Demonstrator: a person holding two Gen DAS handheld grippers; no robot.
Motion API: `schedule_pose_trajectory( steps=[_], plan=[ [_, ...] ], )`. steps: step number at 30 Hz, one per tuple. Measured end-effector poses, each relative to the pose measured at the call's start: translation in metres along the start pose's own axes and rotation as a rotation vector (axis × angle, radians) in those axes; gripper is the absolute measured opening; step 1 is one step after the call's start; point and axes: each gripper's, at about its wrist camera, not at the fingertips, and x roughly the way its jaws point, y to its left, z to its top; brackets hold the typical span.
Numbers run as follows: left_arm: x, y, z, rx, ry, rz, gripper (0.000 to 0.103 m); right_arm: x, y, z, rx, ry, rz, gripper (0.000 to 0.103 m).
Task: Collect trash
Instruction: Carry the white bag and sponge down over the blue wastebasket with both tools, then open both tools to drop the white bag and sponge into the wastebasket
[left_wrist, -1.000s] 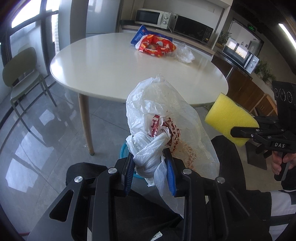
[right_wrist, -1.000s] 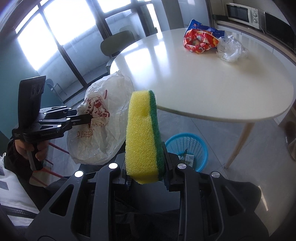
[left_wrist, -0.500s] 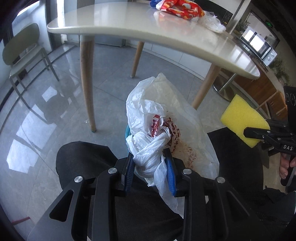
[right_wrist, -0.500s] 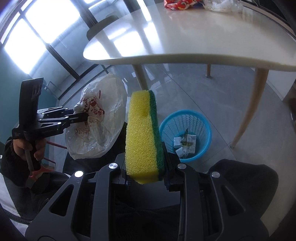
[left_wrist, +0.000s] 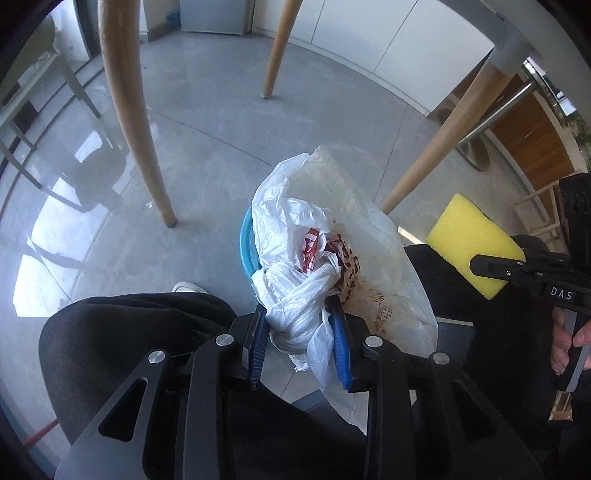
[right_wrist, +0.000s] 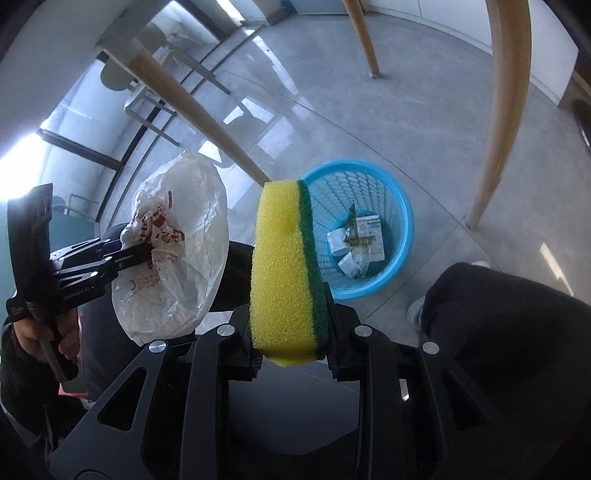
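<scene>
Blue-padded left gripper (left_wrist: 301, 334) angled downward, jaws clamped on plastic bag (left_wrist: 332, 236); right gripper (right_wrist: 291, 332) jaws clamp sponge (right_wrist: 286, 269).

The grey tiled floor (right_wrist: 461, 122) carries a blue basket (right_wrist: 400, 221) with scraps of paper and wrappers (right_wrist: 360, 240) in its bottom. Three wooden table legs (left_wrist: 131, 110) stand on the floor around it. A white shoe (right_wrist: 415, 312) rests just beside the basket.
</scene>
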Motion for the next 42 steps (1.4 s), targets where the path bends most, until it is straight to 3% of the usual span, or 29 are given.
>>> schedule_pose_trajectory(
  steps=[17,33,37,39,40,42],
  plan=[
    [0.119,-0.013,0.045,0.027,0.206,0.097,0.030,0.101,-0.052,0.049,0.149,0.133,-0.055,0.025],
    [0.151,-0.007,0.055,0.003,0.261,0.097,0.034,0.118,-0.058,0.064,0.168,0.150,-0.064,0.028],
    [0.158,-0.004,0.055,-0.007,0.282,0.090,0.046,0.118,-0.060,0.065,0.184,0.139,-0.067,0.053],
    [0.160,-0.004,0.054,-0.004,0.294,0.106,0.075,0.116,-0.062,0.066,0.191,0.134,-0.071,0.066],
    [0.159,-0.004,0.054,-0.004,0.286,0.106,0.078,0.115,-0.062,0.066,0.195,0.133,-0.073,0.075],
    [0.159,-0.003,0.053,-0.003,0.291,0.110,0.085,0.113,-0.063,0.067,0.208,0.124,-0.068,0.080]
  ],
)
